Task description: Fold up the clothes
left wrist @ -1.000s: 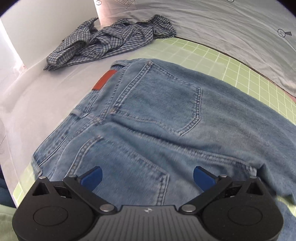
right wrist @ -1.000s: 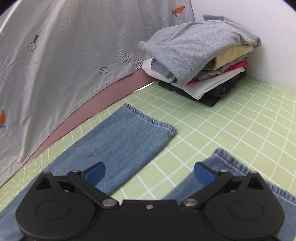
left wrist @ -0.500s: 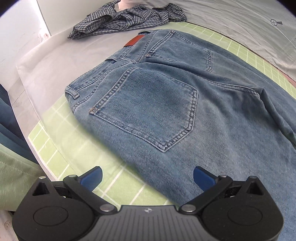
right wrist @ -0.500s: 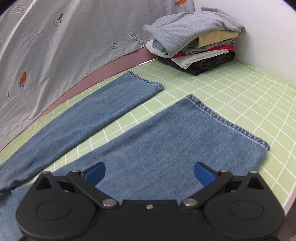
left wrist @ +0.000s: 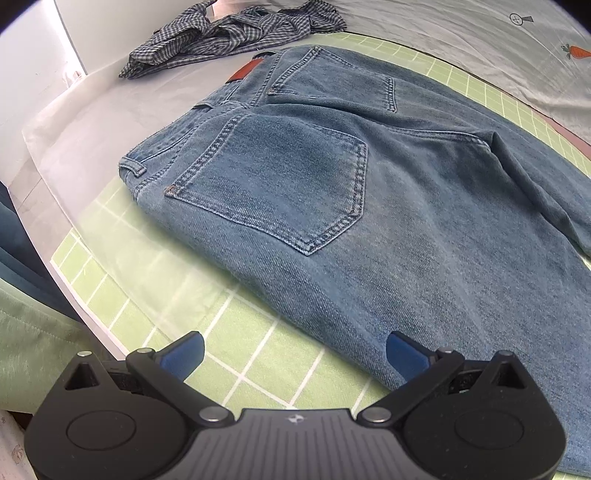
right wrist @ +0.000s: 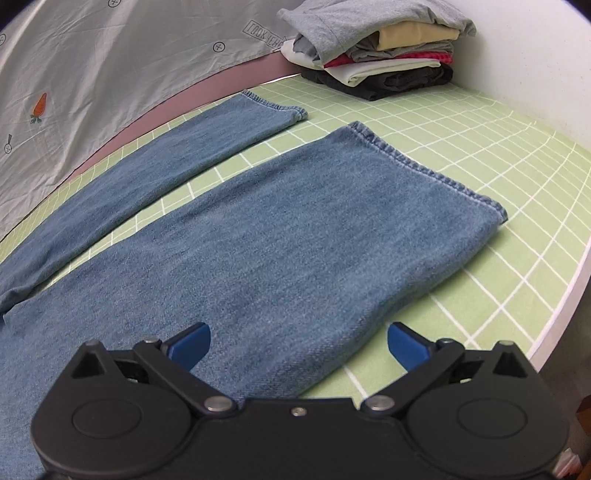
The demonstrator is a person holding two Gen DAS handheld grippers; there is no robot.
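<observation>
Directly ahead of both grippers: blue jeans (left wrist: 369, 206), spread flat, back side up, on a green grid mat (left wrist: 255, 354). Seat end, with two back pockets and a red-brown waistband patch (left wrist: 245, 71), lies ahead of the left gripper (left wrist: 293, 350); nearer jeans edge passes between its blue fingertips (left wrist: 183, 352). Left jaws spread apart, holding nothing. Leg end lies ahead of the right gripper (right wrist: 299, 341): two legs apart, a strip of mat between them, nearer hem (right wrist: 424, 170) ahead and to the right. Right jaws likewise spread, empty, above the nearer leg's edge. Beyond the waistband, far left: crumpled checked shirt (left wrist: 229, 33) on a white sheet. Far right beyond the hems: stack of folded clothes (right wrist: 376, 48), against a white wall. Behind the mat: grey carrot-print cloth (right wrist: 110, 62).
</observation>
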